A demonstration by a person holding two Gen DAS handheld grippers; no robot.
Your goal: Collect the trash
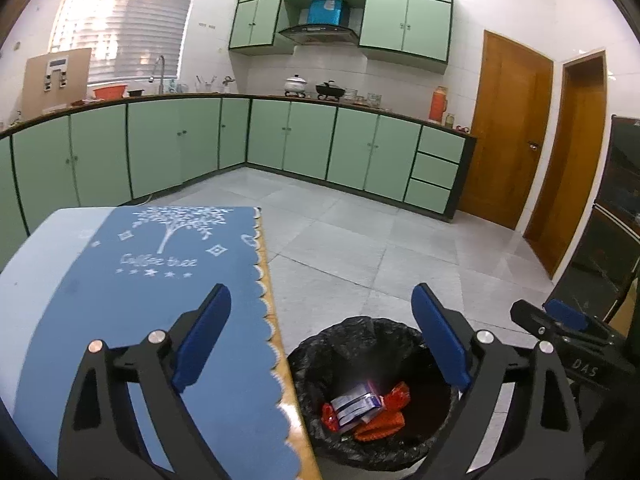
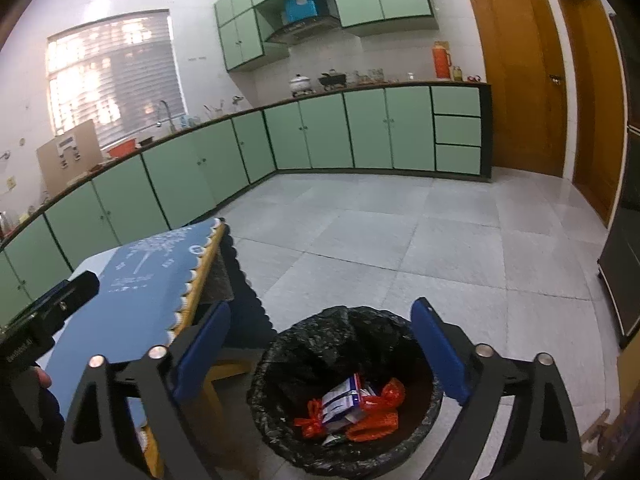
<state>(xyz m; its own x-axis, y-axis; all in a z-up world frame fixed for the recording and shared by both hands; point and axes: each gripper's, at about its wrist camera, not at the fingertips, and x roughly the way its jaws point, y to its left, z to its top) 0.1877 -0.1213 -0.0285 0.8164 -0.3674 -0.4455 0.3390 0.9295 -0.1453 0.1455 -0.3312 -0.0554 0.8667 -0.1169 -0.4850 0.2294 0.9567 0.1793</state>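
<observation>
Both claws, left (image 1: 320,340) and right (image 2: 320,344), were wide apart and held nothing. The bin (image 2: 280,360) sat right below them, beside the table's (image 1: 296,420) edge, with wrappers (image 2: 352,404) inside.

Bin (image 2: 352,360) mouth was open from above w/ wrappers (image 2: 352,408) at bottom; tabletop (image 2: 132,312) edge crowded its left; floor (image 2: 460,272) beyond lay bare.

Bin liner (image 2: 320,344): thin black plastic, crinkled, faintly glossy.
Wrappers (image 2: 360,416) at 6 o'clock inside it: shiny orange-red foil, crumpled; beside them a white-and-purple printed packet (image 1: 354,402), glossy.
Bench (image 1: 298,412): varnished wood edge, under a matt blue cloth (image 1: 168,304) with a scalloped hem.
Left tool (image 1: 320,340): matt black plastic frame, blue pads (image 1: 440,340), bright metal pins.
Floor (image 2: 400,240): pale polished stone tiles.
</observation>
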